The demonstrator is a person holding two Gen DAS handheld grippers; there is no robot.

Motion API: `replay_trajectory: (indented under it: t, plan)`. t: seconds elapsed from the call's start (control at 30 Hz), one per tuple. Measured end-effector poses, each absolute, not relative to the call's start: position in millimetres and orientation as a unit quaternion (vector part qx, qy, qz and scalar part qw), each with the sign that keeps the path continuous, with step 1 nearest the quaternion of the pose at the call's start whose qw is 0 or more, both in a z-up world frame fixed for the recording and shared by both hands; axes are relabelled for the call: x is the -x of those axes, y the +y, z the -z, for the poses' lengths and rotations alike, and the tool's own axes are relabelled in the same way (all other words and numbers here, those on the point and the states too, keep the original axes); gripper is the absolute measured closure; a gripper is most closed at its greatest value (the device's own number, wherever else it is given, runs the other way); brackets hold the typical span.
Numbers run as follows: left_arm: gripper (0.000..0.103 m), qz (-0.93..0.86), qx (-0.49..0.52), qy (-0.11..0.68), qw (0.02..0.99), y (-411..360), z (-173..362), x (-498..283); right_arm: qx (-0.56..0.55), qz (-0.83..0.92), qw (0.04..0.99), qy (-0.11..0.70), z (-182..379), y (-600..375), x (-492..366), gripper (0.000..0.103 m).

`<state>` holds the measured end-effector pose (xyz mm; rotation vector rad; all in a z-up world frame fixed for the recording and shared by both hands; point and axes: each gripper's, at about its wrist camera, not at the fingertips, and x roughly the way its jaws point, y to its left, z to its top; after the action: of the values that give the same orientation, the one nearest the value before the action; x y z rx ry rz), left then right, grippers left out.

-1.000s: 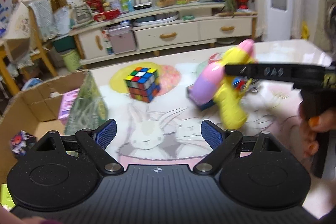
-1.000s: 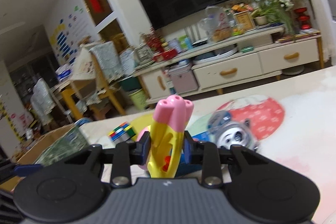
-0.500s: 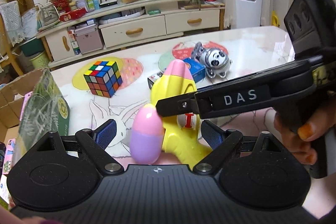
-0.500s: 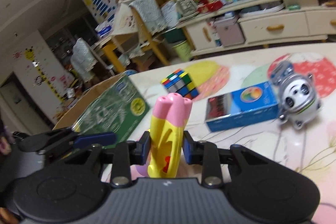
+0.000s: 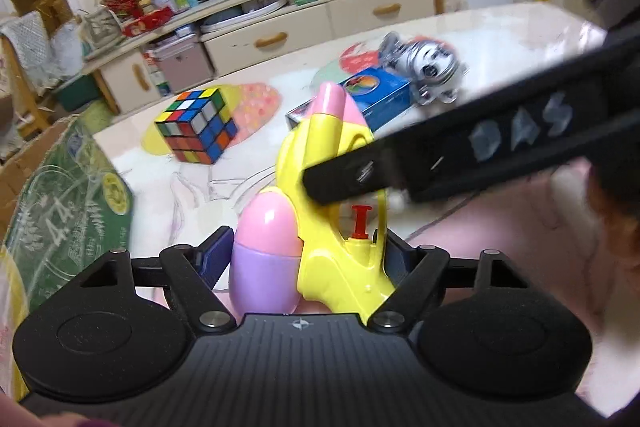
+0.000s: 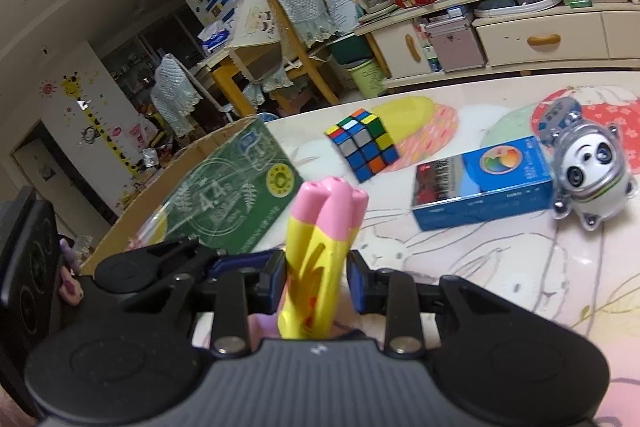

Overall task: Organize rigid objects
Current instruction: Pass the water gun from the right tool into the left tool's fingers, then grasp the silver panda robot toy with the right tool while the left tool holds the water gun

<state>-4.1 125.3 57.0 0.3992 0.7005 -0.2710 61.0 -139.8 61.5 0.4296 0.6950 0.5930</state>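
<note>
A yellow toy water gun (image 6: 320, 227) with a pink muzzle and a pink-and-purple tank (image 5: 264, 251) is held above the table. My right gripper (image 6: 316, 275) is shut on its yellow body, and its jaws are starting to open. In the left wrist view the right gripper's black finger (image 5: 440, 163) crosses the gun (image 5: 320, 155). My left gripper (image 5: 306, 247) straddles the gun's tank and grip. Its jaws are closing, with the blue pads (image 5: 218, 251) just beside the toy. A Rubik's cube (image 5: 196, 127), a blue box (image 5: 376, 95) and a panda toy (image 5: 428, 63) lie on the table.
A cardboard box with a green printed flap (image 5: 68, 195) stands open at the table's left edge. The table (image 5: 500, 35) has a cartoon-print cover. A hand holding the right gripper shows at the right. A TV cabinet and chairs stand beyond the table.
The left gripper sank and moved in until the gun sat between its jaws, which have narrowed. The right gripper tipped downward with the gun still in it.
</note>
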Motion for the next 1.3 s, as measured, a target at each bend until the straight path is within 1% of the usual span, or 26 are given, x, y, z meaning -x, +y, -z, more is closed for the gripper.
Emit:
replay_trajectory:
  t: [0.07,0.13,0.2,0.27,0.37,0.43,0.5,0.63,0.8,0.87,0.9,1.3]
  plan:
    - [0.007,0.121,-0.193,0.341,0.912,125,-55,2,-0.204,-0.27,0.882,0.328,-62,-146,-61,0.068]
    - [0.008,0.115,-0.184,0.344,0.913,127,-56,0,-0.208,-0.248,0.891,0.318,-63,-156,-62,0.057]
    - [0.009,0.108,-0.175,0.347,0.915,128,-58,-2,-0.212,-0.212,0.905,0.302,-64,-170,-61,0.052]
    - [0.009,0.104,-0.164,0.351,0.916,129,-59,-4,-0.204,-0.157,0.926,0.278,-67,-184,-59,0.052]
    - [0.01,0.1,-0.151,0.355,0.917,130,-62,-4,-0.151,-0.058,0.957,0.24,-71,-192,-56,0.051]
    - [0.01,0.1,-0.143,0.357,0.918,128,-62,-4,-0.125,-0.012,0.965,0.231,-67,-195,-60,0.037]
    - [0.011,0.102,-0.135,0.358,0.918,127,-63,-4,-0.125,0.003,0.963,0.239,-58,-199,-68,0.034]
    - [0.012,0.103,-0.124,0.357,0.92,126,-66,-4,-0.145,0.001,0.954,0.262,-38,-203,-84,0.034]
    - [0.012,0.105,-0.116,0.36,0.92,124,-67,-4,-0.166,-0.008,0.946,0.277,-31,-200,-94,0.036]
    - [0.012,0.106,-0.115,0.36,0.92,123,-67,-3,-0.182,-0.017,0.943,0.279,-32,-201,-97,0.041]
    - [0.012,0.106,-0.115,0.359,0.92,122,-67,-2,-0.186,-0.021,0.942,0.278,-32,-203,-98,0.046]
    - [0.012,0.106,-0.101,0.353,0.924,123,-66,6,-0.177,-0.012,0.945,0.277,-35,-193,-75,0.047]
